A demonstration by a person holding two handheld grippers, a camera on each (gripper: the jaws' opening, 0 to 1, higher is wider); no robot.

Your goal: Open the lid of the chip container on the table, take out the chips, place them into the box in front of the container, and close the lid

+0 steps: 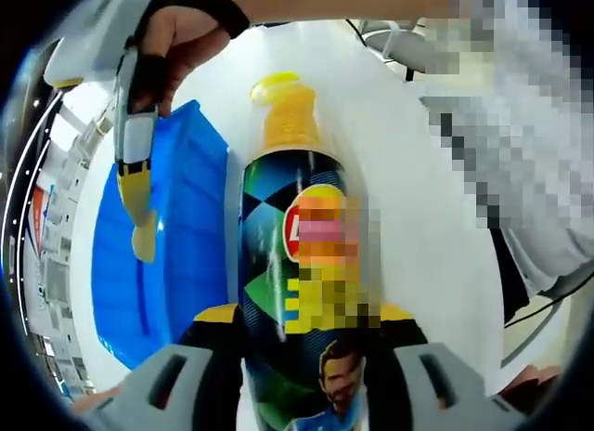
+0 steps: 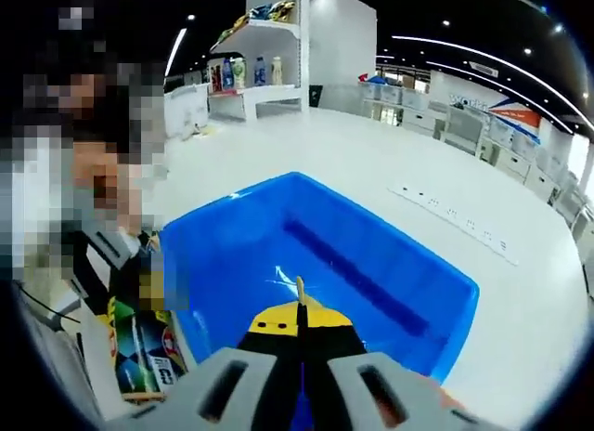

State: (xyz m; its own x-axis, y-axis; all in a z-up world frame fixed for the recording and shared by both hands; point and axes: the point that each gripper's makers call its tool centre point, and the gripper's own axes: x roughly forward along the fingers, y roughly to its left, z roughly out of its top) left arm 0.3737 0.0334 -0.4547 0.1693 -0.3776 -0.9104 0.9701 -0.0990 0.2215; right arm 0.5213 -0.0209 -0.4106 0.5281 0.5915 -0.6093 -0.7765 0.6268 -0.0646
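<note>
In the left gripper view the chip can (image 1: 297, 264), dark with green and yellow print, is clamped between the jaws of my left gripper (image 1: 306, 315). Its far end is open and a stack of yellow chips (image 1: 290, 111) sticks out. The blue box (image 1: 176, 254) lies left of the can on the white table (image 1: 418, 227). My right gripper (image 1: 137, 199) hangs over the box with a pale chip (image 1: 144, 243) at its tips. In the right gripper view my right gripper (image 2: 299, 315) is shut on a thin chip (image 2: 299, 290) above the blue box (image 2: 371, 264). The can (image 2: 139, 347) shows at the lower left.
A person's hand (image 1: 181, 50) holds the right gripper, and a person sits close to the table's edge (image 2: 83, 171). A white power strip (image 2: 455, 225) lies on the table beyond the box. Shelves with bottles (image 2: 251, 69) stand far behind.
</note>
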